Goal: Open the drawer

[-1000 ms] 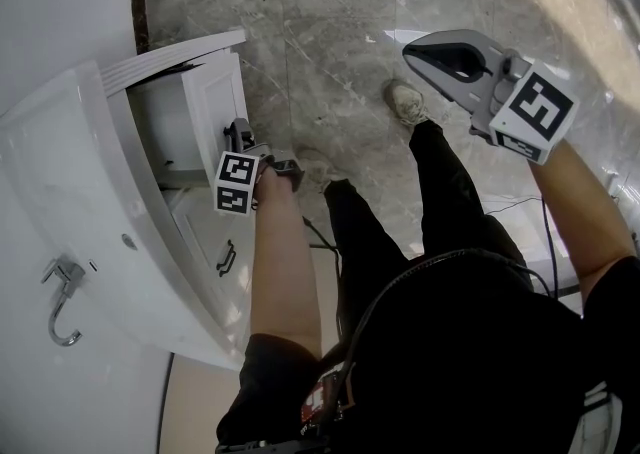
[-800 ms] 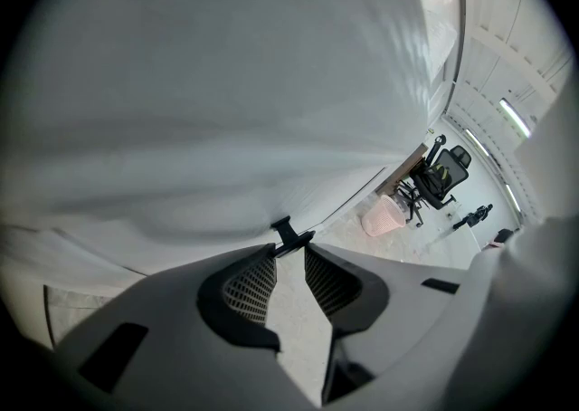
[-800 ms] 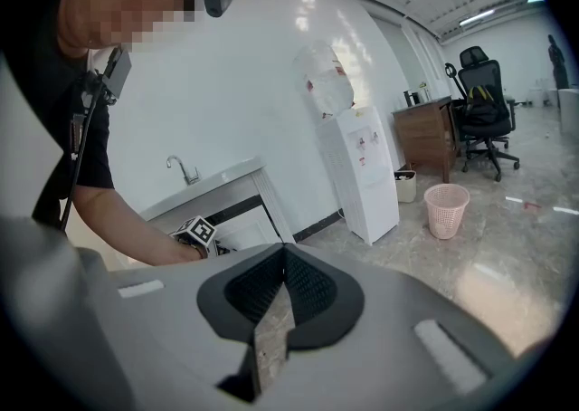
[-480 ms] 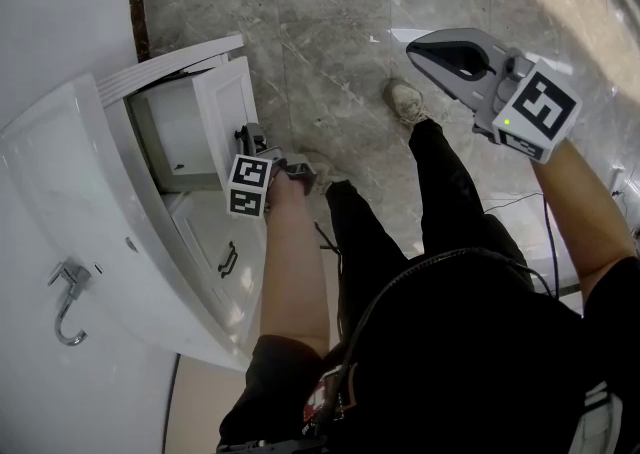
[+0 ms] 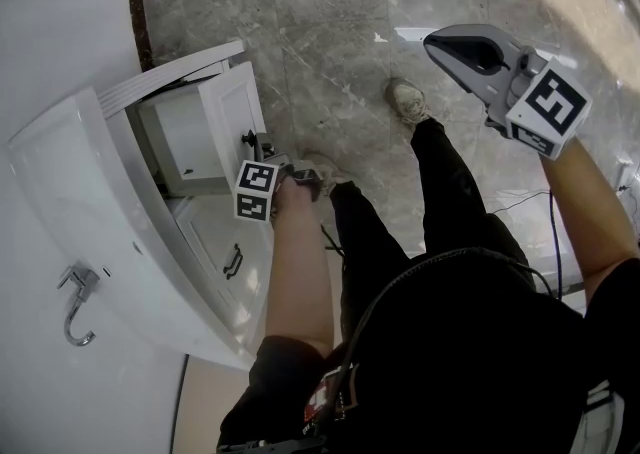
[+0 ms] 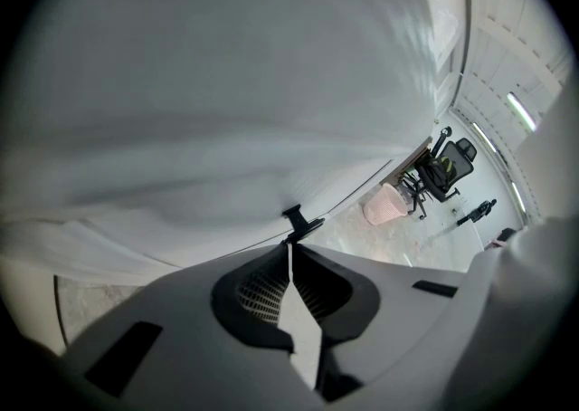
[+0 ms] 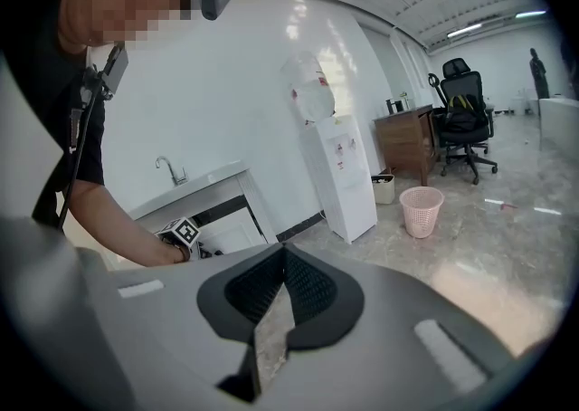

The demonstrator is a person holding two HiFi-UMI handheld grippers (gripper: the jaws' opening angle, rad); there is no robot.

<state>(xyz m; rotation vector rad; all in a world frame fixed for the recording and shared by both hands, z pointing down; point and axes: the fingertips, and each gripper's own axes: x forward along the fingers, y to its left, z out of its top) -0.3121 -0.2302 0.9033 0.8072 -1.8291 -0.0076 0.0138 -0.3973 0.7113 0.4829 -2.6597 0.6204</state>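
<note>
Top drawer (image 5: 200, 127) sits partway out under the counter (image 5: 70, 192). Left gripper (image 6: 289, 246) jaws just closed together, tips at its handle (image 6: 299, 222), nothing visibly between them. Right gripper (image 7: 283, 253) is closed and empty, held clear, likely not needed.

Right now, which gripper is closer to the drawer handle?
Left. The left gripper has just been closing its fingers on the drawer handle; the right gripper hangs far off, above the floor.

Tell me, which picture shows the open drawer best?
The head view: the drawer is seen from above, pulled out, inside visible. The left gripper view is too close, just white front and black handle. The right gripper view shows only the cabinet, tiny and far off.
</note>
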